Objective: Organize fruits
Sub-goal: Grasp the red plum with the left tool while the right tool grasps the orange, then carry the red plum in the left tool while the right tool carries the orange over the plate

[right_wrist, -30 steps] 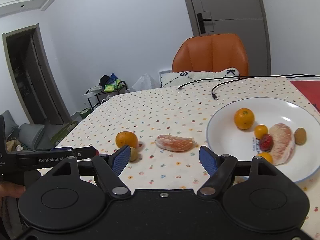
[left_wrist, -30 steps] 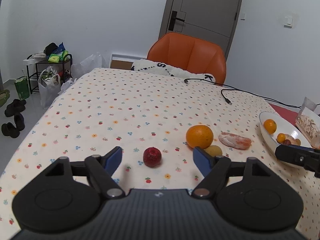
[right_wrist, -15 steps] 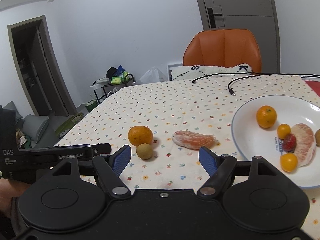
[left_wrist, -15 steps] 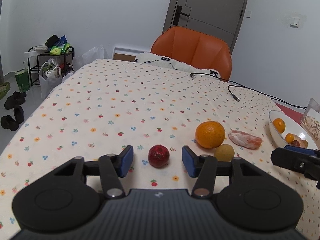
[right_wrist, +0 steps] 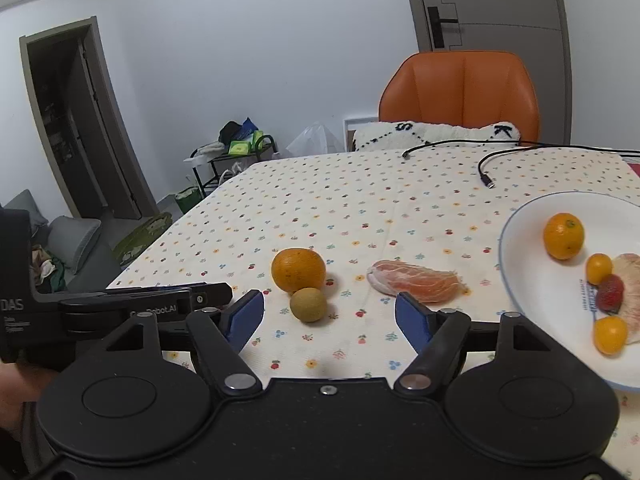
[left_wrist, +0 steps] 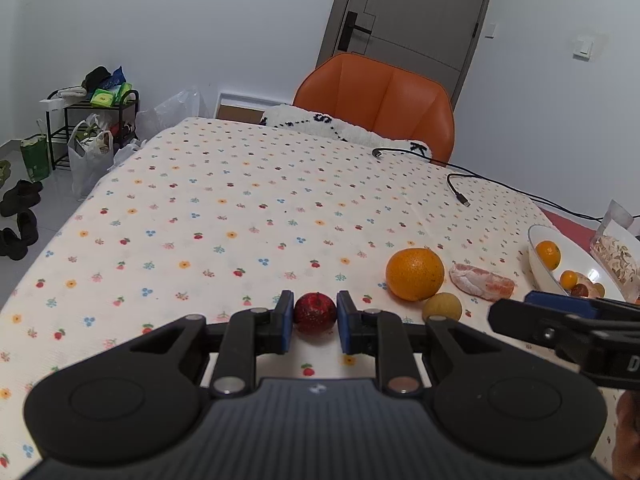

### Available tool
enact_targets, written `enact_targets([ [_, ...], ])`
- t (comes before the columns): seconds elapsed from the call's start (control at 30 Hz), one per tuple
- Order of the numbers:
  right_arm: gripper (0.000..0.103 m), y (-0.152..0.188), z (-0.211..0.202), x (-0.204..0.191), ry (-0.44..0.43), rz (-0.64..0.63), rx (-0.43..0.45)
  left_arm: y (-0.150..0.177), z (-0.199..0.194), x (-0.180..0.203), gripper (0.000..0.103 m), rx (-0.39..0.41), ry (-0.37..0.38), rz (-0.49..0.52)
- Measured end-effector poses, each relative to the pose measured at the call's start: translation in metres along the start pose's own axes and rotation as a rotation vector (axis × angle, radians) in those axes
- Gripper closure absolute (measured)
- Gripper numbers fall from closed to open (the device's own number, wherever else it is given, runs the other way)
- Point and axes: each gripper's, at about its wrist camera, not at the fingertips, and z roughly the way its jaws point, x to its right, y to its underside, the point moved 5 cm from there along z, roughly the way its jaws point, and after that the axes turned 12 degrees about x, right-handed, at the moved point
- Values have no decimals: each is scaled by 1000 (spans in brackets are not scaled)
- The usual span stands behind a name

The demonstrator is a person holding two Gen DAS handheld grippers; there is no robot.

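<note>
My left gripper is shut on a small dark red fruit that rests on the floral tablecloth. To its right lie a large orange, a small yellow-green fruit and a peeled pomelo segment. My right gripper is open and empty, low over the cloth, with the yellow-green fruit, the orange and the pomelo segment just beyond it. A white plate at right holds a tangerine, small orange fruits, a strawberry and pomelo.
Two black cables lie at the table's far right. An orange chair with a white cushion stands at the far edge. A clear snack bag sits beyond the plate. A shelf and bags stand on the floor at left.
My left gripper's jaws have closed from wide open onto the dark red fruit. My right gripper has moved left, so the plate has slid toward the right edge of its view.
</note>
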Motion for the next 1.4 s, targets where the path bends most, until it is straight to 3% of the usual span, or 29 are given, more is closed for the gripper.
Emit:
enact_targets([
  [0.93,38,-2,67,-28,-15,-16,-75,-23,-8,-39,82,25,-50,-29],
  [1.03,49,-1,74,-30,-9,-19,-84,-25,-9,-35,82,30,-41,-28],
  [1.07,60,0,77,-29,1,-21,-91,-25,-9,-33,82,30,-37,-26],
  [1.4,63,-15,55,-22,9,-15,-36,-25,-8,-8,82,33,-4,-6],
])
